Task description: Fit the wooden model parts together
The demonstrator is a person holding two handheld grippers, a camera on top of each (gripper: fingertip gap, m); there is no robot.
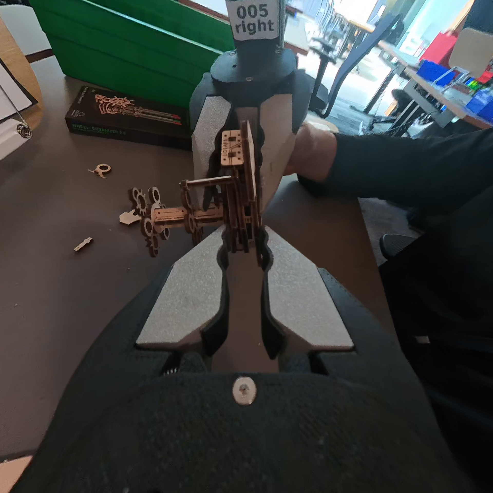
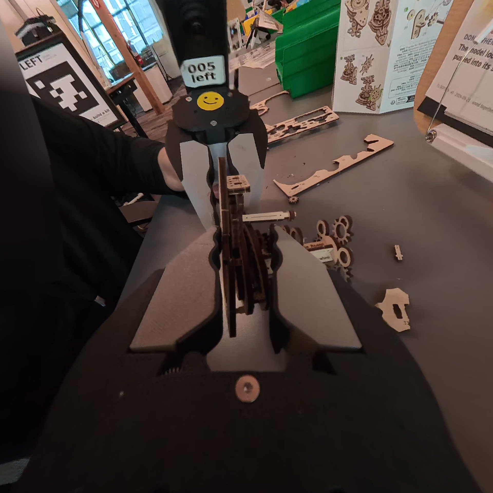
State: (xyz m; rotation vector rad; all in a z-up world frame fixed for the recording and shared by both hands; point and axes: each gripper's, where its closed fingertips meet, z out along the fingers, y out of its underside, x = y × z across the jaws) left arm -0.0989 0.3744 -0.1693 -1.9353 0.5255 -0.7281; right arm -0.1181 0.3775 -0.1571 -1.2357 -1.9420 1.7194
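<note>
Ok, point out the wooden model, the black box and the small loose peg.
wooden model (image 1: 241,202): left wrist view, its layered middle.
black box (image 1: 128,117): left wrist view, its printed top face.
small loose peg (image 1: 83,243): left wrist view, its middle.

The brown wooden model (image 1: 240,197), made of thin flat layers with a small square top, stands upright between the left gripper (image 1: 244,241) and the right gripper (image 2: 246,244). A wooden rod with flower-shaped gear wheels (image 1: 160,218) sticks out sideways from the model.
</note>
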